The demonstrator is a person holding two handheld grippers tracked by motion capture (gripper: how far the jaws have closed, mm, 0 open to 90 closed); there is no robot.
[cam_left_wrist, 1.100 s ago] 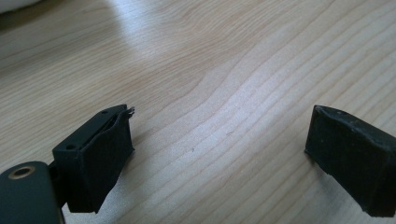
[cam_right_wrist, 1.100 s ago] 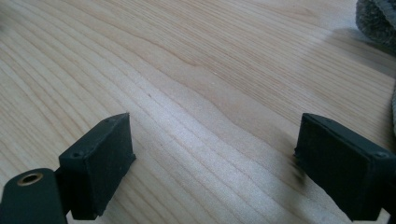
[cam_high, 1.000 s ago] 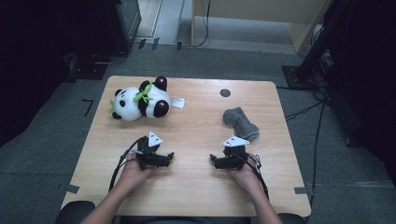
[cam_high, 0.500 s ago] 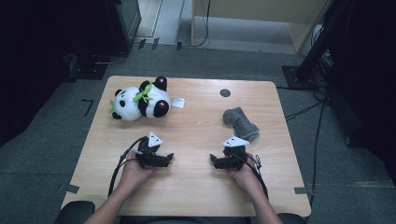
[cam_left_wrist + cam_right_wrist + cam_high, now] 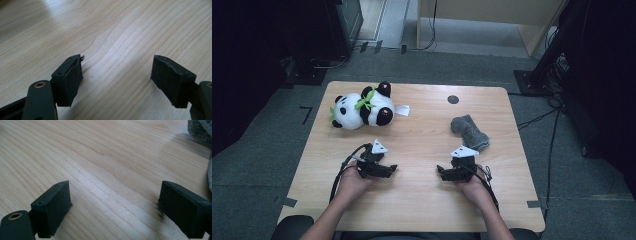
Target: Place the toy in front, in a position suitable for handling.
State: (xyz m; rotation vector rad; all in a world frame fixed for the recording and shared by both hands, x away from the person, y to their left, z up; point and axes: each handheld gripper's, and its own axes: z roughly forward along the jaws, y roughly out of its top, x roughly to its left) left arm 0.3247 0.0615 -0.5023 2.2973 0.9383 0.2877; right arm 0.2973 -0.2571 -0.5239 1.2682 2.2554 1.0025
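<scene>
A black-and-white panda plush (image 5: 362, 108) with a green bow lies at the table's far left. A grey sock (image 5: 469, 131) lies at the right, and its edge (image 5: 202, 130) reaches into the right gripper view. My left gripper (image 5: 391, 169) rests low on the wood near the front, held in a hand, jaws pointing right. In its own view the left gripper (image 5: 117, 80) stands open over bare wood. My right gripper (image 5: 441, 172) rests near the front right, just in front of the sock, jaws pointing left. The right gripper (image 5: 115, 210) is open, nothing between its jaws.
The wooden table (image 5: 422, 200) has a dark round hole (image 5: 453, 99) near its far edge. A white tag (image 5: 402, 110) sticks out beside the panda. Grey floor, cables (image 5: 542, 117) and dark equipment surround the table.
</scene>
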